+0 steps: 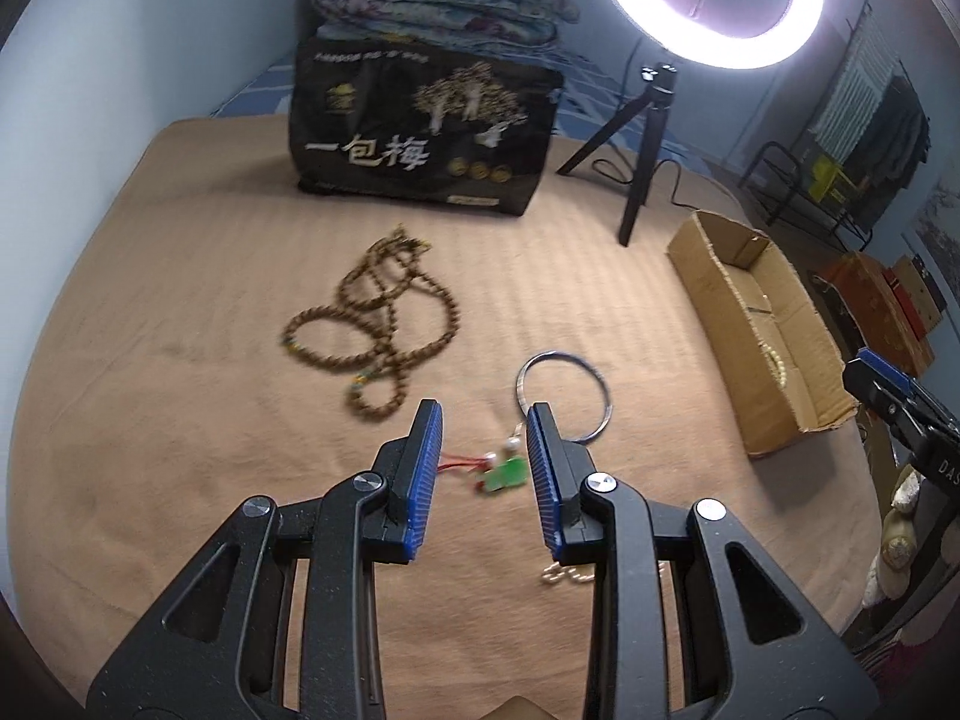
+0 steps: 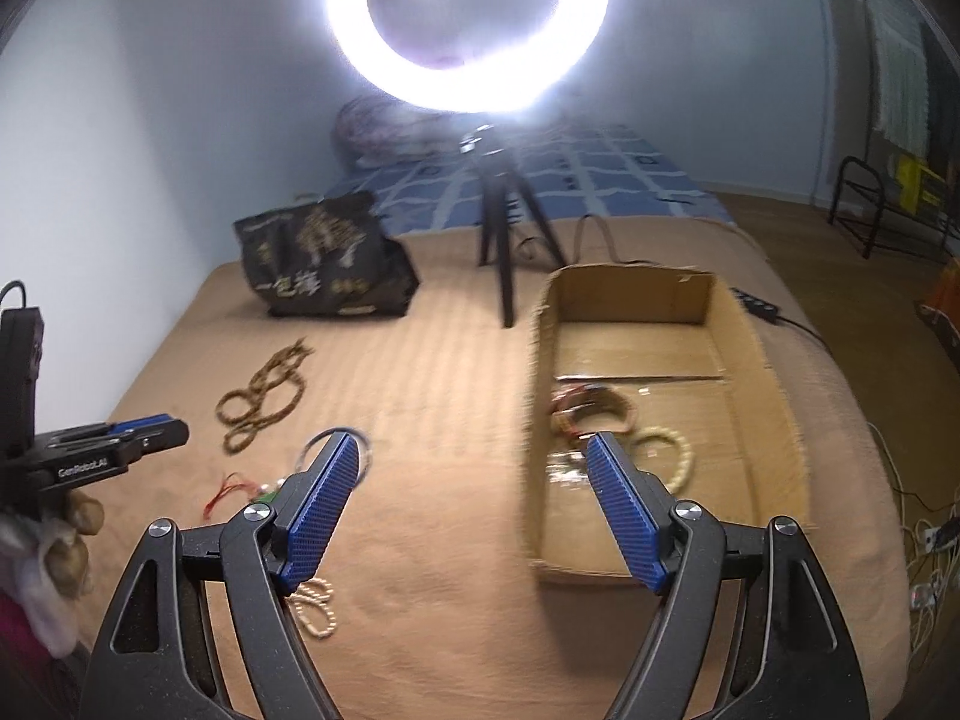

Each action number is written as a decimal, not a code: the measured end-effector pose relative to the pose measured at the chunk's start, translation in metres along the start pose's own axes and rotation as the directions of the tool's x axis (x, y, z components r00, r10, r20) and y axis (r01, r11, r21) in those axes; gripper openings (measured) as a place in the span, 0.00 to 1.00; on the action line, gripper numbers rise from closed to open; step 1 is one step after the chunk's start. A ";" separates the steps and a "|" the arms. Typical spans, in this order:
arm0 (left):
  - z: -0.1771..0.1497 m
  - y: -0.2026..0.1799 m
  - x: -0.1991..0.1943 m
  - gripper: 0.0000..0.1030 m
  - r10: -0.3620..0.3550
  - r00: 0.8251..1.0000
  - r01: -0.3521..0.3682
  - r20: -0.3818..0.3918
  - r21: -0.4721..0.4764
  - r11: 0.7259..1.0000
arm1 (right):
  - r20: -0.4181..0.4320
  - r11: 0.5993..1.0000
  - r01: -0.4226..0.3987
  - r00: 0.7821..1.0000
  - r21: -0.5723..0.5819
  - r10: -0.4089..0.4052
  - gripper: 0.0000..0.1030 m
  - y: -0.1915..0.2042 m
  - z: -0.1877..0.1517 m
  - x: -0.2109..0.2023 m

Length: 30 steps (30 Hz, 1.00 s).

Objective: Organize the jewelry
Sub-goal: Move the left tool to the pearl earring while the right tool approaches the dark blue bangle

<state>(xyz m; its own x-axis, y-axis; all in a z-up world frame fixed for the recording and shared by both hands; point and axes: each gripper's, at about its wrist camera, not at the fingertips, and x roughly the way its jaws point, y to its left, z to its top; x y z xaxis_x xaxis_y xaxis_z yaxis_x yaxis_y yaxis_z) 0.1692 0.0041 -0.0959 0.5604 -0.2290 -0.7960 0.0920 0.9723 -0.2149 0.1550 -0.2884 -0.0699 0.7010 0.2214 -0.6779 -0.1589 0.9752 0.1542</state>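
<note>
My left gripper (image 1: pixel 485 414) is open, hovering just above a green pendant on a red cord (image 1: pixel 503 473) that lies between its fingers on the tan blanket. A silver bangle (image 1: pixel 564 396) lies just beyond the right finger. A long brown bead necklace (image 1: pixel 372 324) lies coiled farther left. A small cream bead string (image 1: pixel 567 575) lies under the gripper. My right gripper (image 2: pixel 474 447) is open and empty over the left wall of the cardboard box (image 2: pixel 774 420), which holds bracelets (image 2: pixel 591 408) and a cream bead ring (image 2: pixel 666 456).
A black printed bag (image 1: pixel 420 126) stands at the back with folded quilts on it. A ring light on a black tripod (image 1: pixel 642 150) stands behind the box. The bed edge drops off to the right, with cables on the floor (image 2: pixel 924 534).
</note>
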 end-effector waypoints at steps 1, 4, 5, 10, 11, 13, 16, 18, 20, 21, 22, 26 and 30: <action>-0.001 0.003 0.001 0.28 0.000 1.000 0.000 -0.004 -0.002 1.000 | -0.005 1.000 -0.005 1.000 -0.007 0.005 0.76 0.004 -0.001 0.002; -0.006 0.011 0.005 0.28 -0.004 1.000 0.004 -0.019 -0.011 1.000 | -0.023 0.999 -0.024 0.999 -0.028 0.023 0.76 0.018 -0.002 0.011; -0.006 0.013 0.007 0.28 -0.007 1.000 0.007 -0.022 -0.014 1.000 | -0.032 0.999 -0.031 0.999 -0.034 0.029 0.76 0.023 -0.002 0.016; -0.008 0.017 0.013 0.28 -0.023 0.999 0.023 -0.036 -0.009 1.000 | -0.079 0.998 -0.052 0.996 -0.041 0.049 0.76 0.040 -0.002 0.041; -0.008 0.018 0.014 0.28 -0.027 0.999 0.027 -0.037 -0.009 1.000 | -0.090 0.998 -0.053 0.995 -0.041 0.050 0.76 0.043 -0.002 0.047; -0.007 0.020 0.017 0.28 -0.034 0.999 0.033 -0.041 -0.013 0.999 | -0.108 0.998 -0.055 0.993 -0.042 0.050 0.76 0.048 -0.002 0.058; -0.008 0.024 0.021 0.28 -0.046 0.998 0.045 -0.054 -0.023 0.999 | -0.133 0.997 -0.057 0.990 -0.057 0.049 0.76 0.055 -0.002 0.072; -0.009 0.025 0.026 0.28 -0.044 0.997 0.043 -0.063 -0.018 0.999 | -0.143 0.996 -0.056 0.989 -0.067 0.045 0.76 0.058 -0.003 0.080; -0.009 0.027 0.030 0.28 -0.039 0.997 0.038 -0.069 -0.017 0.999 | -0.157 0.996 -0.056 0.987 -0.070 0.045 0.76 0.059 -0.003 0.086; -0.008 0.028 0.032 0.28 -0.039 0.997 0.038 -0.072 -0.019 0.999 | -0.162 0.996 -0.057 0.986 -0.069 0.045 0.76 0.059 -0.003 0.089; -0.007 0.029 0.033 0.28 -0.040 0.997 0.038 -0.073 -0.022 0.999 | -0.166 0.996 -0.058 0.985 -0.067 0.046 0.76 0.059 -0.003 0.091; -0.002 0.030 0.041 0.28 -0.056 0.995 0.053 -0.077 -0.034 0.998 | -0.183 0.996 -0.071 0.981 -0.057 0.060 0.76 0.058 -0.003 0.099; 0.000 0.018 0.051 0.28 -0.084 0.992 0.085 -0.095 0.003 0.996 | -0.211 0.996 -0.073 0.976 -0.057 0.060 0.76 0.058 -0.004 0.109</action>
<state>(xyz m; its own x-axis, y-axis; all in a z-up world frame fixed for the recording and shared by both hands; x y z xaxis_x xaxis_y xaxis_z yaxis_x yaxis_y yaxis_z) 0.1994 0.0098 -0.1400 0.4701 -0.3136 -0.8251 0.1420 0.9495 -0.2800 0.2190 -0.2078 -0.1380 0.5277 0.2742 -0.8040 -0.2490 0.9548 0.1622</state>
